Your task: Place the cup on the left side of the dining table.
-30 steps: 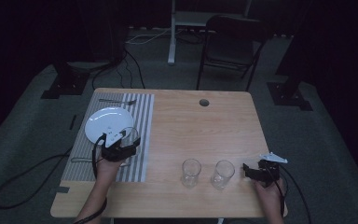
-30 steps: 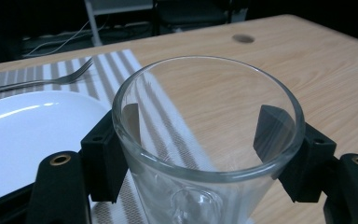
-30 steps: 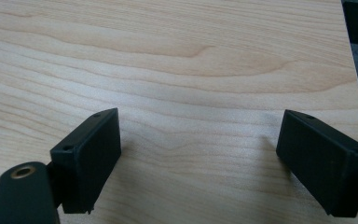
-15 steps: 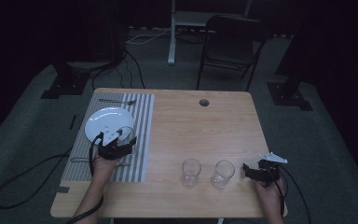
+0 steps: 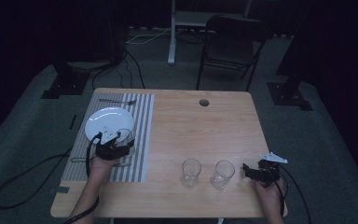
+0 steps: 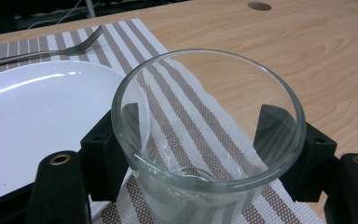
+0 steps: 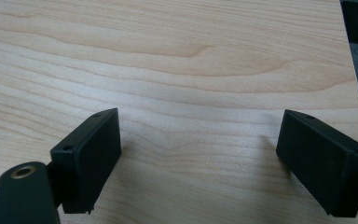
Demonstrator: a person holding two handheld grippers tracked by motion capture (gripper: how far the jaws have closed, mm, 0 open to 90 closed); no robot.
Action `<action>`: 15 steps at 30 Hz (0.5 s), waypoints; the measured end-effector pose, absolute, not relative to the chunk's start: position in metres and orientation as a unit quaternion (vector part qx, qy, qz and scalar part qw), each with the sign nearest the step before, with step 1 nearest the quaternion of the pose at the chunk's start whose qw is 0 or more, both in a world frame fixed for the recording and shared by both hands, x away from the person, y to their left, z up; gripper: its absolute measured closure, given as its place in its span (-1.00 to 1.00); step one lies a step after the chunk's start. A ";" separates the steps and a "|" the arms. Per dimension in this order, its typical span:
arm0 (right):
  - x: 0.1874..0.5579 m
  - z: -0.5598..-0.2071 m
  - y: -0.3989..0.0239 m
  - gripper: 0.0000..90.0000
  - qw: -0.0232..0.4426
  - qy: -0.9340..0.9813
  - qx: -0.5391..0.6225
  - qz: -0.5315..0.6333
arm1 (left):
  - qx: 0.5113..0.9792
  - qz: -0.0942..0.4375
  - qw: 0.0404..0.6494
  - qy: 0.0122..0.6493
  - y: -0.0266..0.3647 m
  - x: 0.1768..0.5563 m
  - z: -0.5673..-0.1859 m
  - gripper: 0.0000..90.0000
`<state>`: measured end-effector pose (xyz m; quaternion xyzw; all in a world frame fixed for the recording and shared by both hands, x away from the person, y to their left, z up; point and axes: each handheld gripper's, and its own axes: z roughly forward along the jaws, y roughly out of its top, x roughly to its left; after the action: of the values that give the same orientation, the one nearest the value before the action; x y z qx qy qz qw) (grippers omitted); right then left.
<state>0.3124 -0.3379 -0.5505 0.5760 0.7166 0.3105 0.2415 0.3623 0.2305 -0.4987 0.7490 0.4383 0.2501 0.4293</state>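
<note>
Left gripper clamps a glass, now nearer the plate at left of frame on the striped mat; likely being placed. Right gripper idle, jaws wide, lower right.

Dim room, grey carpet, 1 folding chair behind.

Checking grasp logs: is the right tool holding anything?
No. In the right gripper view the right tool has its jaws spread wide with bare wooden table between them.
</note>
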 end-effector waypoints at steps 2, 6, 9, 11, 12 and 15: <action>0.312 -0.550 -0.338 -0.70 0.241 0.717 0.576 0.310 | 0.749 0.251 0.425 0.442 0.230 0.362 -0.498 -0.35; 0.312 -0.550 -0.338 -0.70 0.242 0.717 0.576 0.310 | 0.744 0.255 0.414 0.459 0.226 0.361 -0.496 -0.36; 0.312 -0.550 -0.338 -0.70 0.241 0.717 0.576 0.310 | 0.743 0.252 0.413 0.463 0.226 0.360 -0.496 -0.36; 0.312 -0.550 -0.338 -0.70 0.241 0.717 0.576 0.310 | 0.743 0.254 0.411 0.464 0.226 0.358 -0.496 -0.36; 0.312 -0.550 -0.338 -0.70 0.241 0.717 0.576 0.310 | 0.744 0.250 0.411 0.464 0.226 0.357 -0.495 -0.42; 0.312 -0.550 -0.338 -0.70 0.241 0.717 0.576 0.310 | 0.746 0.252 0.405 0.465 0.226 0.354 -0.496 -0.60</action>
<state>0.3124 -0.3380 -0.5505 0.5759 0.7167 0.3103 0.2414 0.3537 0.2263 -0.4962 0.7457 0.4648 0.2519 0.4055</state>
